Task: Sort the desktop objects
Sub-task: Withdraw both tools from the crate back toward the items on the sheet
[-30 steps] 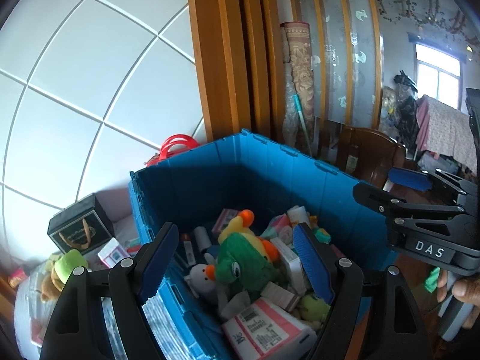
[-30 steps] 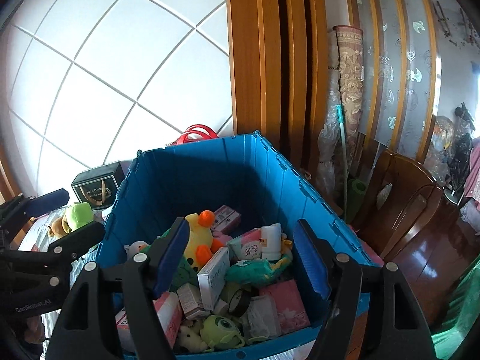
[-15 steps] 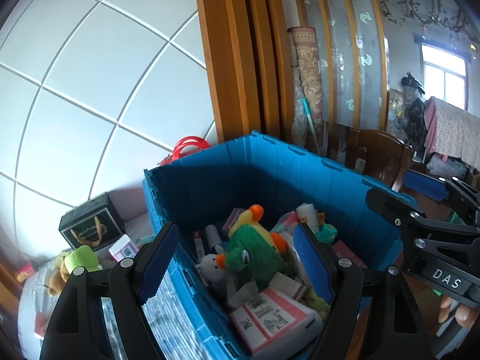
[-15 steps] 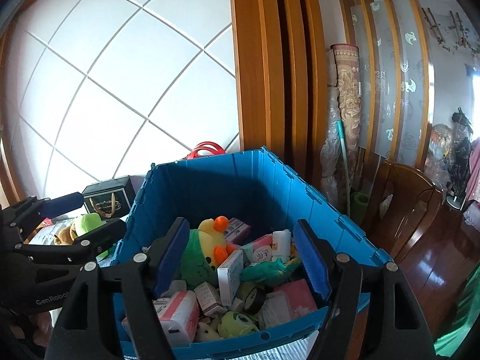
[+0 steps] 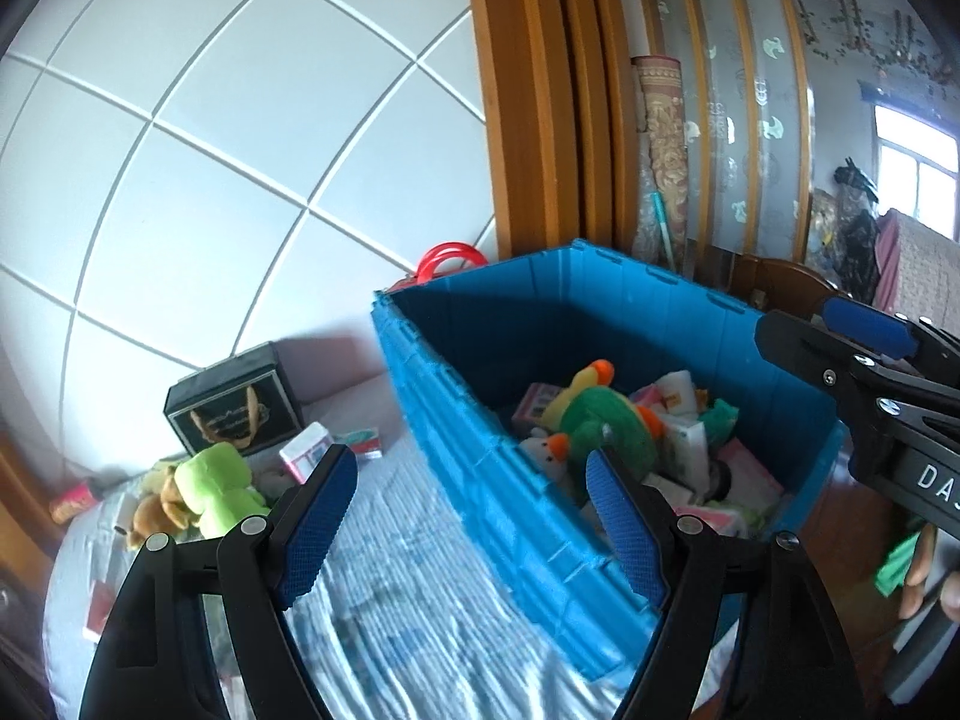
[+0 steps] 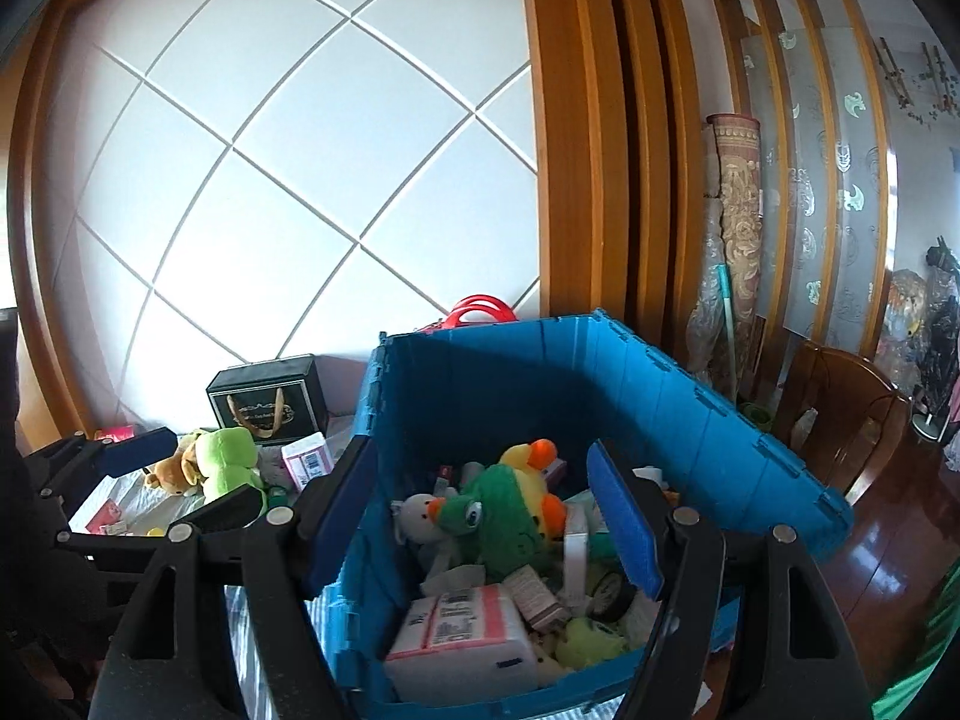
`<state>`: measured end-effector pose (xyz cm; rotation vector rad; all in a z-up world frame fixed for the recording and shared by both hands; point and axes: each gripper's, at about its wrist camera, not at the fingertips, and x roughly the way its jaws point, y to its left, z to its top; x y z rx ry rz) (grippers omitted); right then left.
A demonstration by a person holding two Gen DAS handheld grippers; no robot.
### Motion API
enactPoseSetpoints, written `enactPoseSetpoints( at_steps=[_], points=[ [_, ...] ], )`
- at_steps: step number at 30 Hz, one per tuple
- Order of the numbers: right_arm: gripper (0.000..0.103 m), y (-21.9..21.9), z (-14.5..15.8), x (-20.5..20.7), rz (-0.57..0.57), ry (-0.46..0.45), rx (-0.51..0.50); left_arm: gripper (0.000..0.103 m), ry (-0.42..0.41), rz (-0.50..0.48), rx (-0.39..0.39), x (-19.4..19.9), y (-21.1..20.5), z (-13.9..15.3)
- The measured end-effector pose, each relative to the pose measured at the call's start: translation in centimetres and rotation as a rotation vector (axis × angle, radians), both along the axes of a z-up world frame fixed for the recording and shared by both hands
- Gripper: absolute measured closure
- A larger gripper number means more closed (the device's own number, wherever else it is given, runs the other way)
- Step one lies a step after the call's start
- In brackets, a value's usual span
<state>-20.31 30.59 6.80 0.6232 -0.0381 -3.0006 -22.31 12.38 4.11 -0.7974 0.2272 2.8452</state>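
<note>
A: How are the two grippers seen?

B: The left gripper is held with its jaws wide apart and nothing is gripped between them; it is poised above the near wall of the blue crate and the striped cloth beside it. The right gripper is likewise spread wide and empty, and it is held over the crate's open top.

A: Where are the objects to be sorted?

B: Many are piled inside the crate: a green frog plush, a yellow duck plush behind it, a small white plush to its left, and a pink-and-white packet near the front wall. Others are left outside on the cloth: a light green plush touching a brown plush, a pink-and-white box, and a black gift box set against the white tiled wall.

A: Is anything touched by a gripper?

B: No contact is seen.
</note>
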Motion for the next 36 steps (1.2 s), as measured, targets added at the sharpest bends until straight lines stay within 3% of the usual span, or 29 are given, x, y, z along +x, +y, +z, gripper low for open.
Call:
enactPoseSetpoints(
  at_steps=[9, 15, 25, 28, 36],
  points=[
    [0.031, -11.7, -2.9, 0.7, 0.118, -0.049, -0.035, 0.024, -0.035, 0.184, -0.028, 3.9, -13.2, -3.6],
    [0.031, -19.2, -7.1, 0.4, 0.24, -0.141, -0.045, 0.024, -0.103, 0.28, -0.019, 6.5, -20.5, -9.0],
    [0.031, -27.8, -13.6, -4.7, 0.43, -0.31, 0.004, 0.024, -0.257, 0.577, 0.025, 7.1, -32.8, -18.1],
    [0.031, -30.8, -15.3, -6.2, 0.513, -0.346, 0.022, 0.024, -0.27, 0.656, 0.021, 7.4, -36.0, -19.7],
    [0.031, -43.6, -20.6, -7.8, 0.762, -0.472, 0.117, 0.024, -0.323, 0.822, 0.086, 9.0, -44.0, -22.1]
  ],
)
